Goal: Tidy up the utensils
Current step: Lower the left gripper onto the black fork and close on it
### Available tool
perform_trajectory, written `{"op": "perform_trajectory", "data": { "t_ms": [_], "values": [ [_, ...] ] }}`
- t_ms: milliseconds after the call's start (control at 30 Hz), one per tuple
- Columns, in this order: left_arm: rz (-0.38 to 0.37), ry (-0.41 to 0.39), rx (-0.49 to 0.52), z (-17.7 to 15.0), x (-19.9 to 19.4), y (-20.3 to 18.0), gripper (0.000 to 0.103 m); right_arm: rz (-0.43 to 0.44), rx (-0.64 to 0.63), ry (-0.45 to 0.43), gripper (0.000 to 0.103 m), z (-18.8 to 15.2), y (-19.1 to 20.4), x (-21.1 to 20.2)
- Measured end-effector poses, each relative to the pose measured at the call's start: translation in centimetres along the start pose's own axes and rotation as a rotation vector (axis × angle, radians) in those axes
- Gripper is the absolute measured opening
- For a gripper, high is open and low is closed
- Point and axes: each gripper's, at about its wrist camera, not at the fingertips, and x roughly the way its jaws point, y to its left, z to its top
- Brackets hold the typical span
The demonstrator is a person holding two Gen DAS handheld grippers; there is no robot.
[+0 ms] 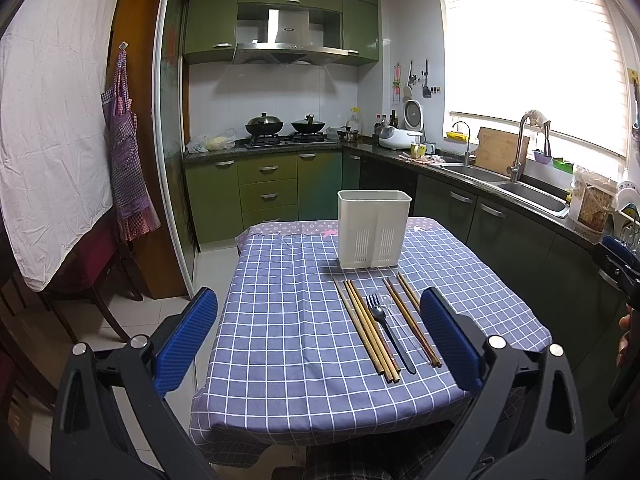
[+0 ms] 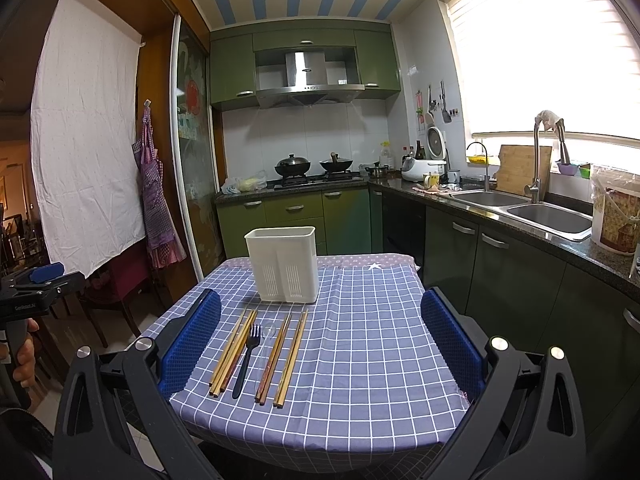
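Note:
A white two-part utensil holder (image 1: 373, 232) (image 2: 282, 265) stands upright at the far side of the blue checked table (image 1: 288, 320) (image 2: 368, 360). In front of it lie several wooden chopsticks (image 1: 366, 330) (image 2: 234, 350), a dark fork (image 1: 386, 328) (image 2: 246, 356), a clear plastic spoon (image 2: 266, 344) and more chopsticks (image 1: 412, 320) (image 2: 290, 356), all side by side. My left gripper (image 1: 320, 340) is open above the near table edge, holding nothing. My right gripper (image 2: 320, 344) is open too, with nothing between its blue pads (image 2: 452, 344).
Green kitchen cabinets (image 1: 272, 184) and a stove with two woks (image 1: 284, 126) stand behind the table. A counter with a double sink (image 2: 528, 208) runs along the right. A chair (image 1: 92, 276) and a hanging apron (image 1: 124, 152) stand at the left.

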Motion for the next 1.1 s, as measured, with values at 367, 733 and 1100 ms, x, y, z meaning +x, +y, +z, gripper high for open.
{"op": "perform_trajectory", "data": {
  "t_ms": [367, 733, 1100],
  "values": [
    [-0.011, 0.139, -0.006, 0.5, 5.3, 0.3, 0.096, -0.075, -0.115, 0.125, 0.099, 0.7, 0.4, 6.1],
    [-0.109, 0.634, -0.016, -1.9, 22.1, -3.8, 0.094, -0.03, -0.074, 0.516, 0.099, -1.4, -2.5, 20.0],
    [-0.145, 0.851, -0.063, -2.9, 28.4, -8.1, 0.034, -0.008, -0.058, 0.57, 0.087, -3.5, -3.5, 22.4]
  ]
}}
